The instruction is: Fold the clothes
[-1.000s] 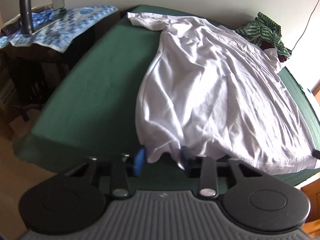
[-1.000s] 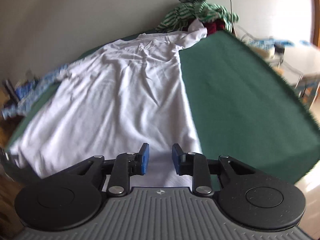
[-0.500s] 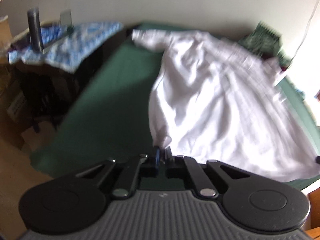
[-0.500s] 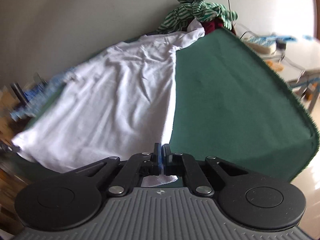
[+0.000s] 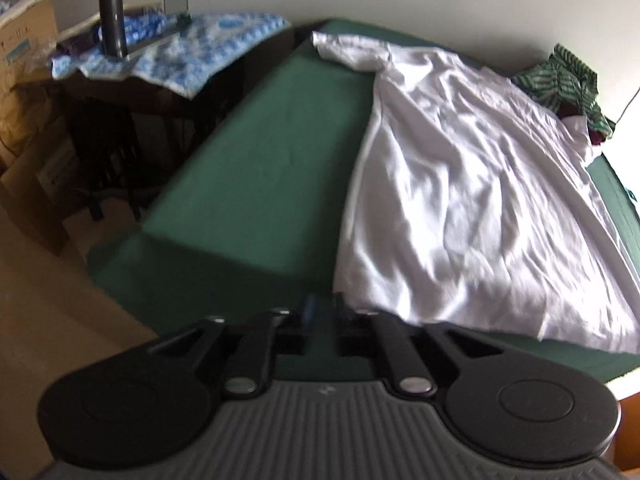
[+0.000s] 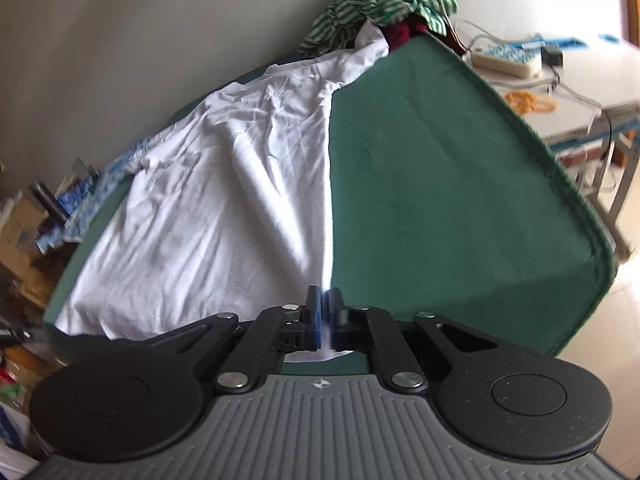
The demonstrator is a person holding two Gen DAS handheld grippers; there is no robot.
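Status at this frame, near to far:

- Your left gripper [image 5: 323,312] sat at the near edge of the bench [image 5: 272,152]. Its jaws were opening with a clear gap and only green cover showed between them. The hem corner lay just beside them and wasn't held.
- Your right gripper [image 6: 325,312] was over the other hem corner at the same near edge. Its jaws were narrow but opening, down to a slit. White cloth showed through and under the slit, but I saw no pinch on it.
- The white T-shirt [image 5: 460,200] lay spread lengthways up the bench, hem at the near edge and collar end at the far edge. One sleeve pointed toward the far left corner. It was wrinkled but single-layer as far as I could see, with no fold in it.
- The striped green garment [image 6: 372,4] and something dark red [image 6: 400,32] were bunched at the far right corner, touching the shirt's other sleeve.

My read is that the spread-out was done and the folding itself hadn't started. You had the sleeves, the body folds and then the whole far pile left.
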